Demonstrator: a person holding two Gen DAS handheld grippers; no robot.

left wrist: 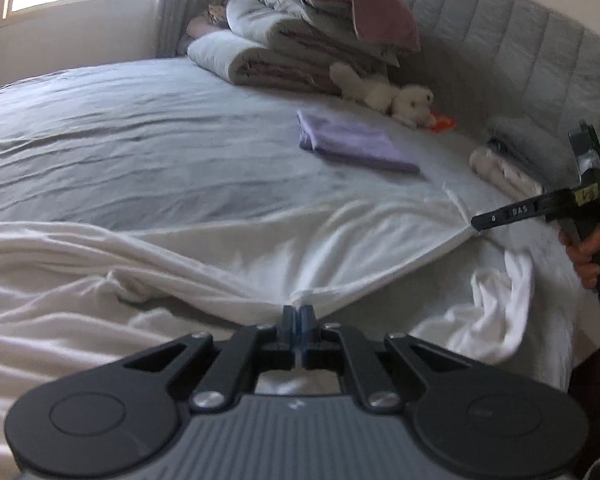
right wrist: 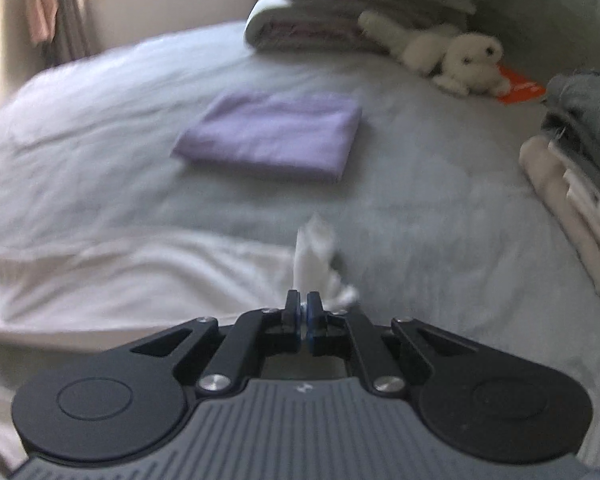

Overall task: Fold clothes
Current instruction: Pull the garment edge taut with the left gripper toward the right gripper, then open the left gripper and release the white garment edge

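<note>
Soft white garment (left wrist: 284,248) (rumpled) between both pinching hand-held grippers

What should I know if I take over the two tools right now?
Left tool: shut on the edge of the white garment.
Right tool: shut on another corner of it, and the cloth is pulled taut between the two.
The rest of the garment lies rumpled on the grey bed sheet.
Done: one lilac piece lies folded farther up the bed.
Left: the white garment is not yet folded. Probably spread it flat, fold it, and set it beside the lilac one.
</note>
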